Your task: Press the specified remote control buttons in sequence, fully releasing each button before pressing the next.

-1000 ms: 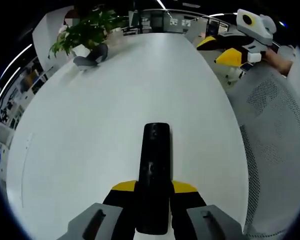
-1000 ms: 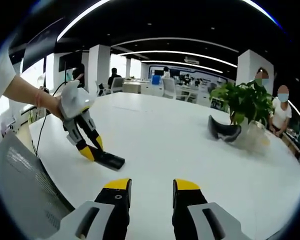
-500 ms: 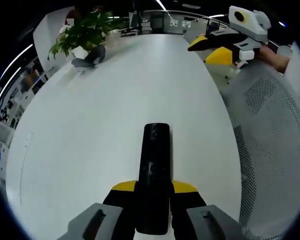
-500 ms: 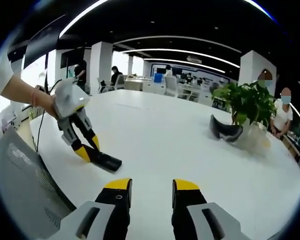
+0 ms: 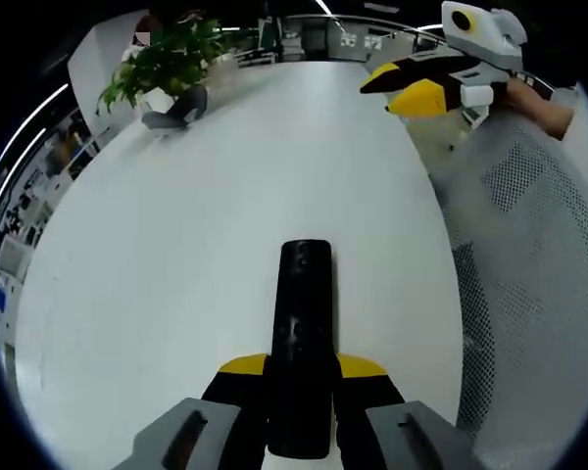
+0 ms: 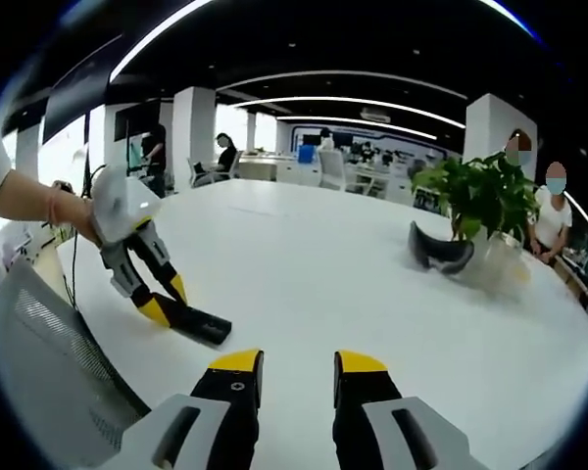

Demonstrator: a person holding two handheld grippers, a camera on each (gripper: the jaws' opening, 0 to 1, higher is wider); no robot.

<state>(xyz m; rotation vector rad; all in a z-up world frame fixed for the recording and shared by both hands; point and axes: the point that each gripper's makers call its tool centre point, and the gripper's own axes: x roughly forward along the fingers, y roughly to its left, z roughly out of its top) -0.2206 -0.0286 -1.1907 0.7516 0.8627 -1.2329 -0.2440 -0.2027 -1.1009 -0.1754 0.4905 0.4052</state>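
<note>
Remote control (image 5: 301, 343), a long, glossy black bar with rounded ends, lies flat on the table (image 5: 206, 215) and runs straight out from between the jaws of the left gripper (image 5: 301, 370), which are closed on its near end; in the right gripper view the same remote (image 6: 198, 324) pokes out low from that gripper (image 6: 162, 306) at the table's near left edge.

By size: the white table, smooth and oval, takes up most of both views. A pale mesh chair back (image 5: 529, 284) curves along its right edge in the left gripper view. A leafy green plant (image 6: 480, 196) stands at the far side, with a dark curved headset-like object (image 6: 438, 254) just beside it.

The right gripper (image 6: 286, 364) hovers above the table with its yellow-tipped jaws apart and nothing between them; in the left gripper view it (image 5: 412, 88) is well beyond the remote.

Compared with half a second ago, the left gripper and remote sit slightly lower and further left in the right gripper view.
</note>
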